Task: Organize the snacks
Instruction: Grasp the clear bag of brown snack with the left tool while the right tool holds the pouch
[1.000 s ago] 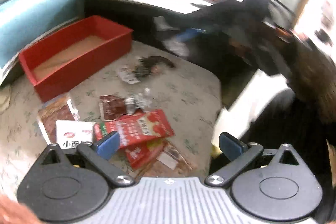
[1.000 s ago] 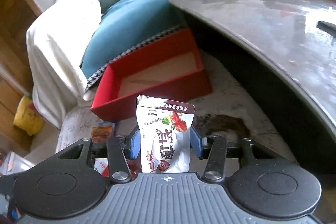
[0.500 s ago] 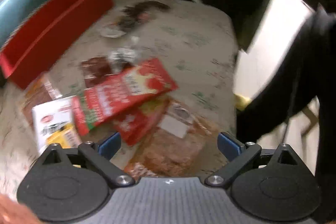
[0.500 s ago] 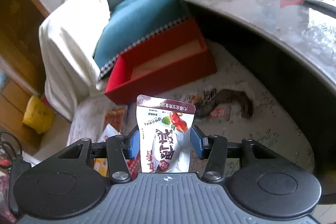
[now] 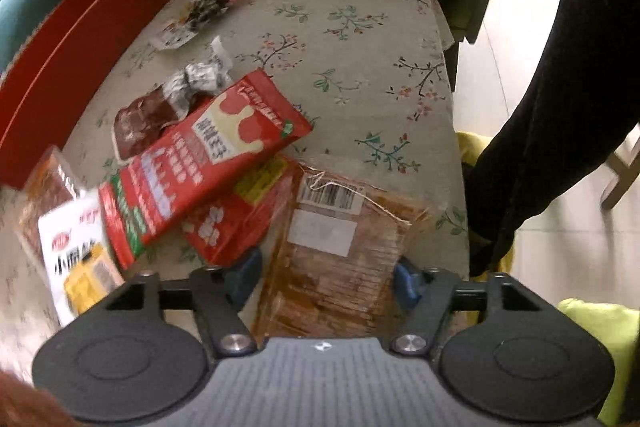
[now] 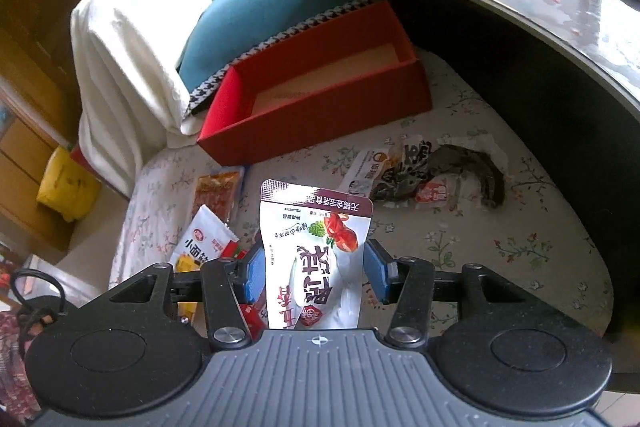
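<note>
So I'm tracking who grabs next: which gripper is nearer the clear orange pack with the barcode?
Left. The left gripper is open with its fingers either side of the orange pack. The right gripper is shut on a white pouch; the pack is not visible there.

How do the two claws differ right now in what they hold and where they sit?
The right claw is shut on a white pouch, held upright above the flowered cloth; the left claw is open, gripping nothing. The left claw sits low, its fingers either side of a clear orange packet lying flat; the right claw faces the red box, which looks empty. Both have blue pads.
</note>
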The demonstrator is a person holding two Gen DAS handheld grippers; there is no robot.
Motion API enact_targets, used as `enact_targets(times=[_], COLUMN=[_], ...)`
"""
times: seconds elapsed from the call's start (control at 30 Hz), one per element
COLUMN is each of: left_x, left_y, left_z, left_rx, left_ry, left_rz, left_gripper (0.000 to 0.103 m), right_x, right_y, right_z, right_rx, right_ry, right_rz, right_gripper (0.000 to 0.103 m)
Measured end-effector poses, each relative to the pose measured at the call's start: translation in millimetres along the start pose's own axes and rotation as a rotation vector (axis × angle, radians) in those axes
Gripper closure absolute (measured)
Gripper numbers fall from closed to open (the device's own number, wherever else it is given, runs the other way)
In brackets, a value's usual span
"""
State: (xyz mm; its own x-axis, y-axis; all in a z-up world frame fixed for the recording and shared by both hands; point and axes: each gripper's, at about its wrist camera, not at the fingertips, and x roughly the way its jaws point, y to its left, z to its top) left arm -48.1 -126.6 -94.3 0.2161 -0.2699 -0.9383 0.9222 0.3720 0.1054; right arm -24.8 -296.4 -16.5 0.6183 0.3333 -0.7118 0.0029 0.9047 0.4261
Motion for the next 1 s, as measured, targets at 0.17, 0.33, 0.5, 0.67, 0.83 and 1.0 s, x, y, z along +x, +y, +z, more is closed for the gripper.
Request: enact_targets(times=[0.17, 0.33, 0.5, 0.67, 0.83, 1.0], left_x=[-13, -22, -13, 1, 6, -16], left_y=[18, 60, 60, 47, 54, 54], left_z=[-16, -42, -43, -28, -29, -38], left_rx=[-0.162, -0.498, -0.461, -0.31, -0.349, -0.389], left_ry=[0.009, 0.027, 0.083, 0.079, 0.079, 0.041], left_rz=[0.058, 0.146, 0.163, 0.152, 0.124, 0.129], left_gripper=[0.053, 0.053, 0.038, 0.015, 0.008, 0.052], right_x=[3, 10, 17, 26, 33, 35], right_y=[8, 18, 25, 26, 25, 28], right_z=[2, 5, 3, -2, -5, -6], right_rx=[-0.023, -0.049, -0.074, -0.086, -0.094, -0.107], right_ry=[0.004, 0.028, 0.055, 0.097, 0.132, 0.137], right_rz=[0.011, 0.016, 0.012, -0.014, -0.033, -0.033], right_gripper=[0.045, 0.045, 0.045, 0.044, 0.044, 0.044])
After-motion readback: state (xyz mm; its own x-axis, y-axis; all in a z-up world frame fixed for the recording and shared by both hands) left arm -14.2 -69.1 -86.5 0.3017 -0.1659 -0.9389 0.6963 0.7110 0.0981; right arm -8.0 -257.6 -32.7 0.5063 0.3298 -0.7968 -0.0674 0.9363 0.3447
